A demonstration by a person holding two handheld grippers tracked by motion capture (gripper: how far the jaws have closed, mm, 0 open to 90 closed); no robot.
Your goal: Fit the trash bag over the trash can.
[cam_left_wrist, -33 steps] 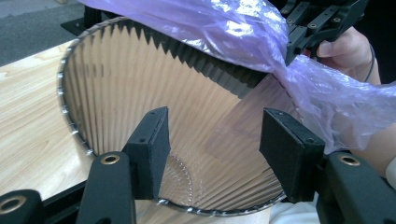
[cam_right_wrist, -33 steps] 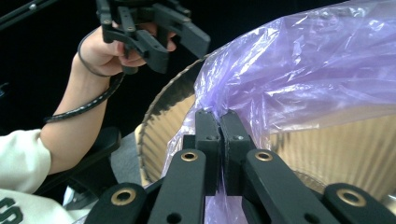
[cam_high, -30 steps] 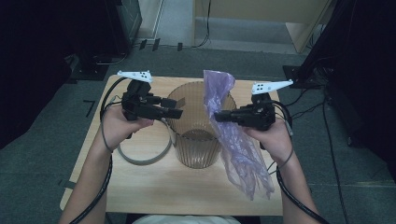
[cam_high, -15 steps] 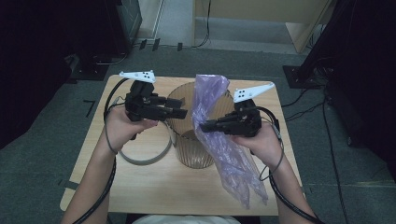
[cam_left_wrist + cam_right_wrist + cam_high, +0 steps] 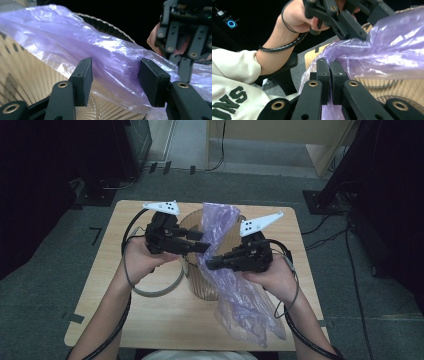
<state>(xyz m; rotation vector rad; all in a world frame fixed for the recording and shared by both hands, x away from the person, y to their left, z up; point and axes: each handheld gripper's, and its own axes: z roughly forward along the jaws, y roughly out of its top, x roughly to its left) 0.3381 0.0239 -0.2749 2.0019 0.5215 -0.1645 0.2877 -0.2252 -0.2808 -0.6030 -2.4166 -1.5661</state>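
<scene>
Draping purple bag [image 5: 235, 285] over ribbed bin [image 5: 207, 287] beside grey ring [image 5: 160, 287].

A grey ring [image 5: 159, 287] lies flat on the wooden desk [image 5: 110, 305], just left of the bin. Grey carpet [image 5: 45, 290] surrounds the desk; black cables [image 5: 327, 227] trail across it.

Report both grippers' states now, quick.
Left gripper: open, jaws either side of the thin purple plastic bag, pads not pressing it.
Right gripper: shut on the purple plastic bag, over the ribbed tan wastebasket.
</scene>
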